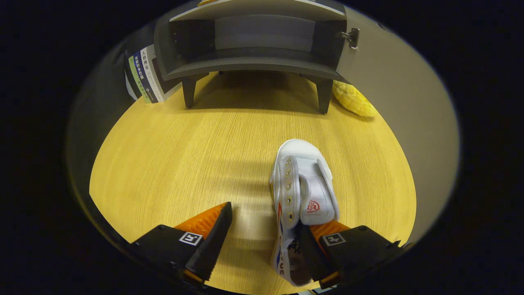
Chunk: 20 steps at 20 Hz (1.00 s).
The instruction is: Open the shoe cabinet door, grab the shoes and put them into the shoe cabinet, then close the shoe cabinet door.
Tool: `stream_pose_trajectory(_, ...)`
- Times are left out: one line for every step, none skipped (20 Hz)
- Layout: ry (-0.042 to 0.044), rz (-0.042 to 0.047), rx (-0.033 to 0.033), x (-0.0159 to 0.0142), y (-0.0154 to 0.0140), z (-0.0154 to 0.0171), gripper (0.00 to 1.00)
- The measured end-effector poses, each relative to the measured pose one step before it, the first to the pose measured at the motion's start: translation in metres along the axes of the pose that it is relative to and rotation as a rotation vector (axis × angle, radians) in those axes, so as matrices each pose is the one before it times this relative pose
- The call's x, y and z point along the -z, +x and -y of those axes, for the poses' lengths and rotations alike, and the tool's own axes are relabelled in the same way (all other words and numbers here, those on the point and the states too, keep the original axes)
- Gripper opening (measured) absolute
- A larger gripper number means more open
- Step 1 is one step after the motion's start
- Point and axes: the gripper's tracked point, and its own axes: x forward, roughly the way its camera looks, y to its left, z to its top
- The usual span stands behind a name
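You have one shoe [303, 192] on the table [172, 164], lying against the right finger [315, 250] of your one gripper [264, 237], whose two fingers stand apart with the left one [211, 237] touching nothing. You have one cabinet [254, 45] beyond, on two visible legs, its one door [393, 102] swung open. Beside its left leg you see a stack of books [145, 76]; about four spines show. One yellow object [354, 100] lies by the right leg.
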Motion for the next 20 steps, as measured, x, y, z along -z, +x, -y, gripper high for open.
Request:
stream_pose_trajectory(-0.00730, 0.00174, 0.02151, -0.00087, 0.00421, 0.00669, 0.69)
stream_pose_trajectory(-0.00474, -0.00094, 0.02323, -0.00143, 0.00288, 0.00711, 0.63)
stream_pose_trajectory(-0.00119, -0.00424, 0.02182, 0.00078, 0.00273, 0.00786, 0.57)
stream_pose_trajectory(0.01271, -0.00472, -0.01665, -0.00003, 0.00223, -0.00087, 0.40)
stream_pose_trajectory(0.00056, -0.01027, -0.00426, 0.00016, 0.00232, 0.00025, 0.22)
stream_pose_trajectory(0.00007, 0.00007, -0.01378, 0.00156, 0.00030, -0.00517, 0.18)
stream_pose_trajectory(-0.00797, 0.00659, -0.01295, -0.00098, -0.00668, -0.00280, 0.10)
stream_pose_trajectory(-0.01140, 0.00454, -0.00434, -0.00017, 0.00429, 0.00183, 0.09)
stream_pose_trajectory(-0.01105, 0.00978, -0.00469, -0.00155, 0.00061, -0.00009, 0.05)
stream_pose_trajectory(-0.00801, 0.00661, -0.01346, -0.00080, 0.00033, -0.00084, 0.02)
stream_pose_trajectory(-0.00688, 0.00741, -0.02502, 0.00038, -0.00158, -0.00237, 0.02)
stream_pose_trajectory(-0.00738, 0.01122, -0.01408, -0.00104, -0.00176, -0.00271, 0.02)
stream_pose_trajectory(-0.00723, 0.00771, -0.00005, -0.00170, -0.00361, -0.00023, 0.02)
stream_pose_trajectory(-0.00113, 0.01263, -0.00212, -0.00145, -0.00473, -0.00143, 0.02)
stream_pose_trajectory(0.00227, 0.00842, 0.00109, -0.00170, -0.00396, -0.00213, 0.02)
stream_pose_trajectory(0.00100, 0.00765, -0.00112, -0.00280, -0.00393, -0.00203, 0.02)
stream_pose_trajectory(-0.00027, 0.01284, -0.00553, -0.00479, -0.00556, -0.00195, 0.02)
stream_pose_trajectory(-0.00226, 0.01370, -0.00647, -0.00334, -0.00850, -0.00353, 0.02)
stream_pose_trajectory(-0.00504, 0.01551, -0.00527, -0.00514, -0.01016, -0.00272, 0.02)
stream_pose_trajectory(-0.00553, 0.01980, -0.00663, -0.00733, -0.00954, -0.00283, 0.02)
